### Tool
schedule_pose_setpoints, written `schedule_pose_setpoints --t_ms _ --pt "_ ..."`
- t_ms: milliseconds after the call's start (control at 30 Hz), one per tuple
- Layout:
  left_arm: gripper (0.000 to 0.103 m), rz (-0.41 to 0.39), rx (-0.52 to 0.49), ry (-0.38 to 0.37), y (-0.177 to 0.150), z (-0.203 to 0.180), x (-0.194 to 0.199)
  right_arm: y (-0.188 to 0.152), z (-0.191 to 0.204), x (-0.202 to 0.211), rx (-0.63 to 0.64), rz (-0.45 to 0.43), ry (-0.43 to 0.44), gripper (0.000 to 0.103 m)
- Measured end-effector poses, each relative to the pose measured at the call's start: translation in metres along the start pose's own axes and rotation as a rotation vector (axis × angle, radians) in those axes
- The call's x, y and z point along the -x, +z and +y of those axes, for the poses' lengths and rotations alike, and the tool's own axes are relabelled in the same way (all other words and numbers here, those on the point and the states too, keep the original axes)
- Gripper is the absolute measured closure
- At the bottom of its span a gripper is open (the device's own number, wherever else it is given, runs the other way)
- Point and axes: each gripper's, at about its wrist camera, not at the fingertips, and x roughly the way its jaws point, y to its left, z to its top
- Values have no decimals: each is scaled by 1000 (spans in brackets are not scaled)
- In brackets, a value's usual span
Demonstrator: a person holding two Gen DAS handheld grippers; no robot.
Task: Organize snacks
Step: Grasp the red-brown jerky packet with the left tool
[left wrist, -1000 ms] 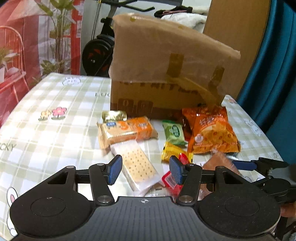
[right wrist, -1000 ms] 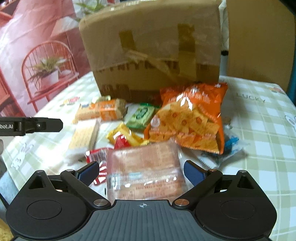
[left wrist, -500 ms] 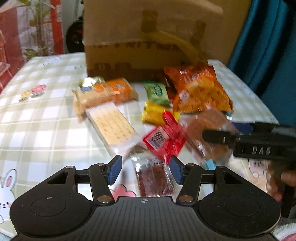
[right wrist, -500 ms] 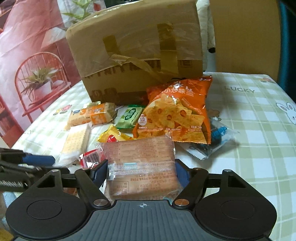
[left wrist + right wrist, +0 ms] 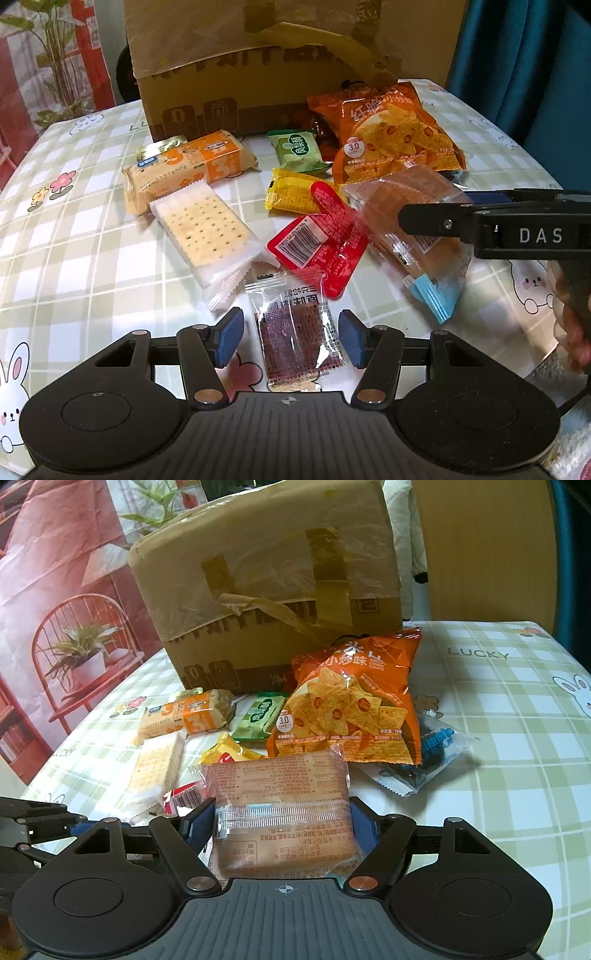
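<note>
The right tongs (image 5: pixel 495 229) carry the white letters "DAS" on their black side, and the bench (image 5: pixel 517 716) cloth is printed with "LUCKY" in grey. The orange chip bag (image 5: pixel 351 705) shows "3.0" in a white circle at its lower left beside Chinese characters, and the orange biscuit pack (image 5: pixel 188 168) bears a large white "3". The cardboard box (image 5: pixel 240 85) has a boxed "0" low on its front; the barcode on the red packet (image 5: pixel 317 240) and the small print on the clear bread wrapper (image 5: pixel 280 812) are too fine to read.
</note>
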Motion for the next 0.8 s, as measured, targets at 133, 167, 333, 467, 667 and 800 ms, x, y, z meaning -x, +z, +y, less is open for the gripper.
schedule_pose_setpoints --t_ms 133,167,333,467,667,800 --pt "54 -4 12 3 0 3 2 -1 0 0 -4 -1 2 32" --pt "56 -7 17 12 0 5 2 -1 0 0 -4 -1 2 32" --pt "63 -31 102 -29 -2 20 5 -1 0 0 -11 -2 7 32" --pt "64 -83 113 -27 -1 22 14 -1 0 1 -15 -5 11 32" --pt "64 -168 91 -22 2 18 31 1 4 6 3 -30 23 32" --pt "64 -234 92 -19 6 21 44 7 9 13 28 -64 30 32"
